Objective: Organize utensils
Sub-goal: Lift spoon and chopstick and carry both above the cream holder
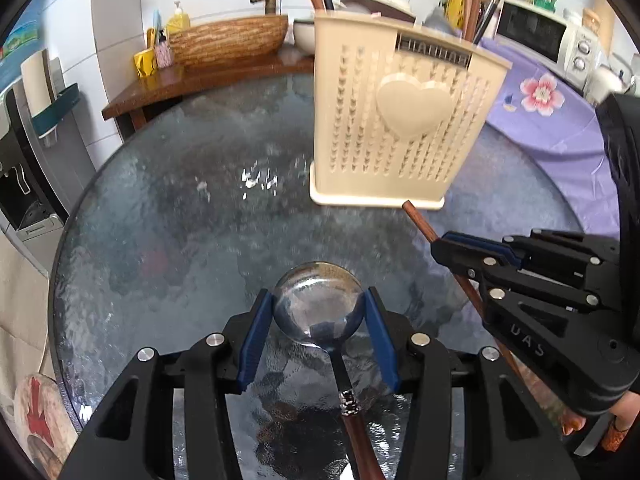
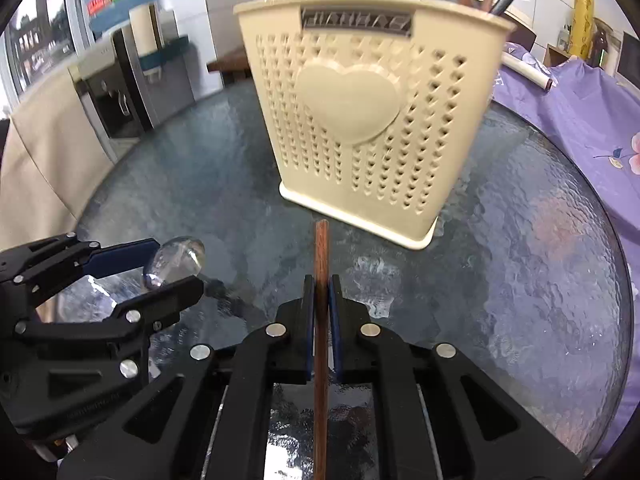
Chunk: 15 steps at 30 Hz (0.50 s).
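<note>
Grippers (image 1: 319, 304) (image 2: 321, 286) angled downward, clamping spoon (image 1: 318, 300), chopstick (image 2: 321, 264).

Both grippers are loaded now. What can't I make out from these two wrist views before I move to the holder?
- Cream perforated utensil holder: interior hidden by its walls, both views.
- Brown wooden chopstick: rear end cut off by the right view's bottom edge.
- Metal spoon with brown handle: handle end cut off, left view.

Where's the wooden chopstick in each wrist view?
Left wrist: chopstick at right, running diagonally through the right gripper.
Right wrist: centre, upright, clamped between the gripper's pads.
Shared landmark: beige utensil holder with the heart, just beyond the chopstick's tip.
</note>
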Tool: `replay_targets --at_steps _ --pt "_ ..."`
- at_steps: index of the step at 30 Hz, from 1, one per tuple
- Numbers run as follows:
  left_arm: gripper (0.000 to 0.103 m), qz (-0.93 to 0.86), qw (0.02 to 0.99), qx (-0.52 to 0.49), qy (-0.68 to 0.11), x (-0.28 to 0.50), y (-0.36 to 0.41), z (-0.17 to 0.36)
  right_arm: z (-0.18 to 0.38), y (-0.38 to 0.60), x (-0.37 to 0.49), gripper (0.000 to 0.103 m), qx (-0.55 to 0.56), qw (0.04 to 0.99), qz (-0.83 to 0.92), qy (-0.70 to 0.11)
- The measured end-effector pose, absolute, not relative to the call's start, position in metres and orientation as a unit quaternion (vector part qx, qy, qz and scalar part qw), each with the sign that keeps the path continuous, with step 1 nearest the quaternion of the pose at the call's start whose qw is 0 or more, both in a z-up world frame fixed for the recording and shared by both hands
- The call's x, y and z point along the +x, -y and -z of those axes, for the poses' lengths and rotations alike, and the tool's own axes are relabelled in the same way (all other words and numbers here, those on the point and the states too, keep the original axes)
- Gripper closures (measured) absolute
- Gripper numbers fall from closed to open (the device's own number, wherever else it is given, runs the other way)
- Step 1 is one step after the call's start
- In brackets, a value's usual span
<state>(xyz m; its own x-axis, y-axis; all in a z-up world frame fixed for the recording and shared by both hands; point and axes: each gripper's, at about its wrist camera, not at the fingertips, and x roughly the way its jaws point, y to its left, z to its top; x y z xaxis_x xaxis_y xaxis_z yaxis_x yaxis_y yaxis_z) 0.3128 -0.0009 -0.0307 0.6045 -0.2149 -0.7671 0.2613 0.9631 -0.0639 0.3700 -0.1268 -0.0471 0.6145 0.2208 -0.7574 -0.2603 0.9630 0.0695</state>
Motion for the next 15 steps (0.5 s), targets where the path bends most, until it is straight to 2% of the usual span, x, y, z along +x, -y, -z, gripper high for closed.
replay_targets --at_steps 15 --pt "0.057 0.161 0.925 -0.005 -0.344 0.292 -0.005 -0.018 -0.024 0.166 0.338 0.095 0.042 0.93 -0.159 -0.33"
